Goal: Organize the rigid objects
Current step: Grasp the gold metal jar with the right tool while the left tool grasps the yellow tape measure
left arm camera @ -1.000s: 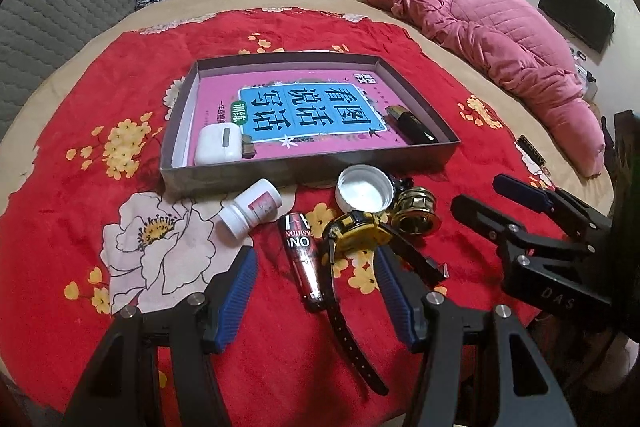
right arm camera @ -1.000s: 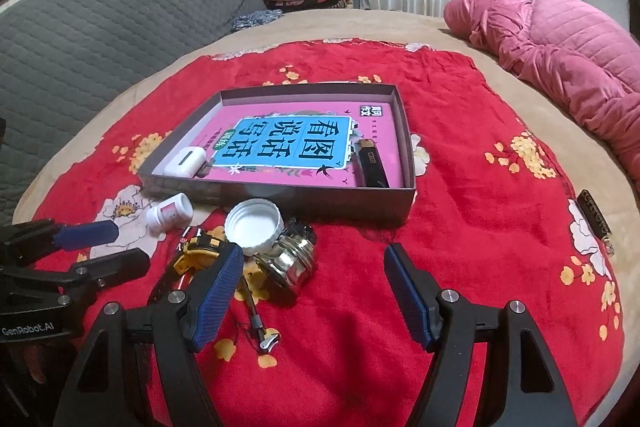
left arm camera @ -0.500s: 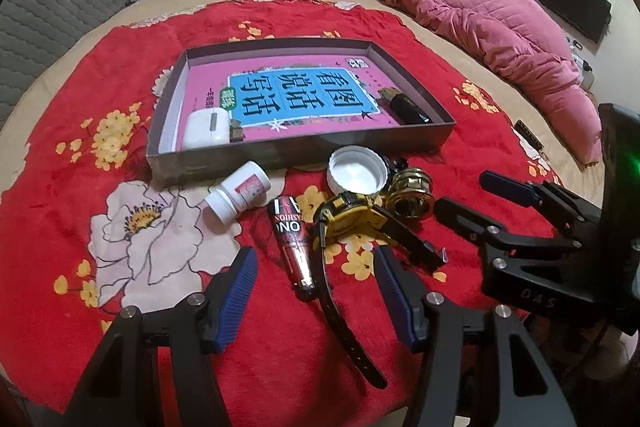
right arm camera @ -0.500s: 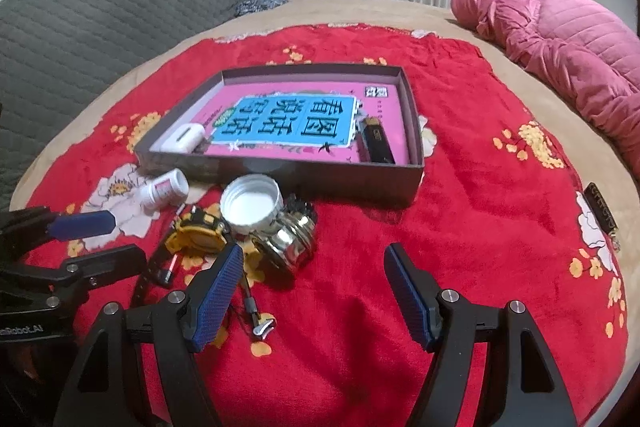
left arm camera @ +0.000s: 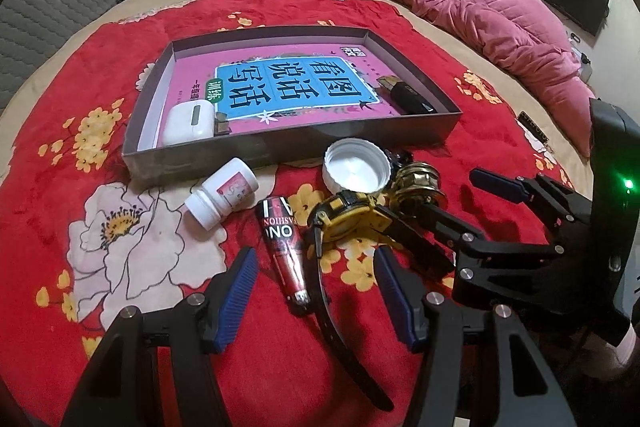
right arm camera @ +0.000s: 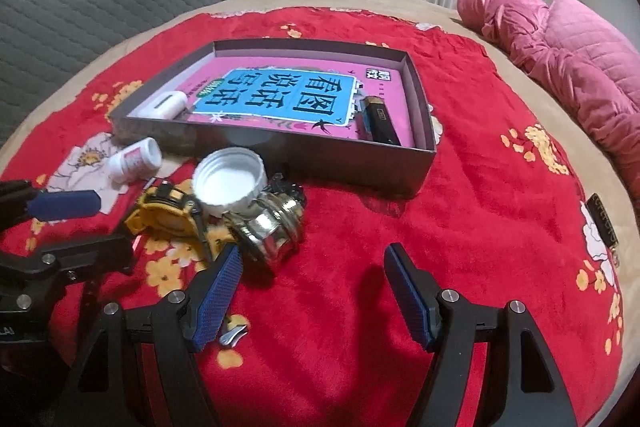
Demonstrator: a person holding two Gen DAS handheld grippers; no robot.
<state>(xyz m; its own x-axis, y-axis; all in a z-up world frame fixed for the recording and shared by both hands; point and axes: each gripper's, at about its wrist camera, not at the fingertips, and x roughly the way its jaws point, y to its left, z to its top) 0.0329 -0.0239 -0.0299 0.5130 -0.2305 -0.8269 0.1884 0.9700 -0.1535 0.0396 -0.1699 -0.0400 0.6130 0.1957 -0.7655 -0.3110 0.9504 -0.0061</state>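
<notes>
Both tongs stand apart, empty. The left gripper [left arm camera: 312, 295] straddles the red printed tube [left arm camera: 282, 243] lying before the shallow grey cardboard box [left arm camera: 280, 151]; it should clamp mid-body, clear of the black-strapped yellow watch [left arm camera: 344, 219].

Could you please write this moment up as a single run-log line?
left gripper: open over red tube | right gripper: open near gold jar | box: holds book, white case, black lighter
</notes>
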